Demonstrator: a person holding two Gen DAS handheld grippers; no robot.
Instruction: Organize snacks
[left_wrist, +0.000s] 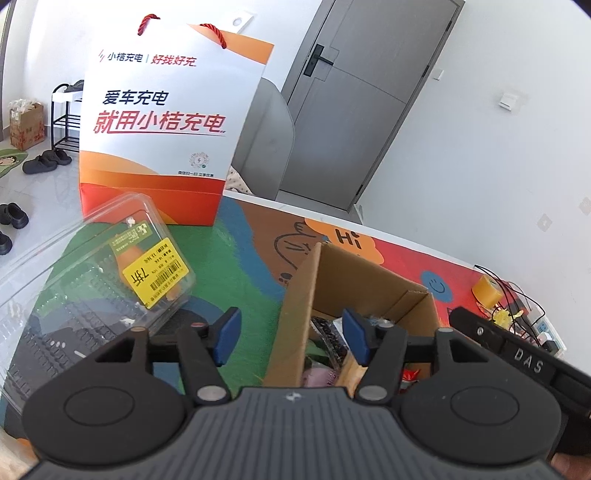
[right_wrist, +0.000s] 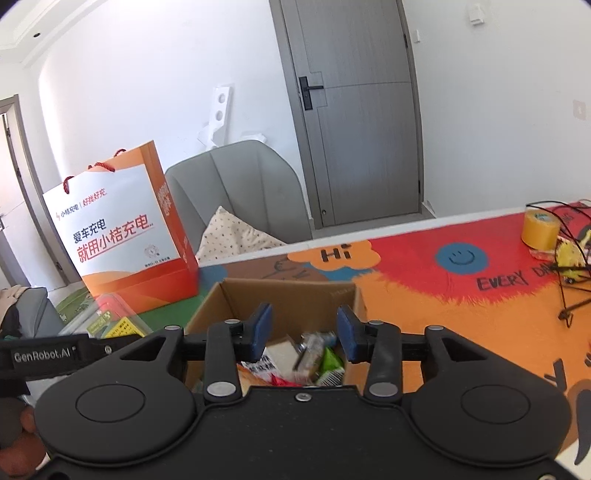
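An open cardboard box holds several wrapped snacks and stands on the colourful table mat. The box also shows in the right wrist view. My left gripper is open and empty, straddling the box's left wall. My right gripper is open and empty, above the box's opening. A clear plastic clamshell container with a yellow price sticker lies left of the box; its edge shows in the right wrist view.
An orange and white paper gift bag stands behind the clamshell, also in the right wrist view. A yellow tape roll and black cables lie at the right. A grey armchair stands behind the table.
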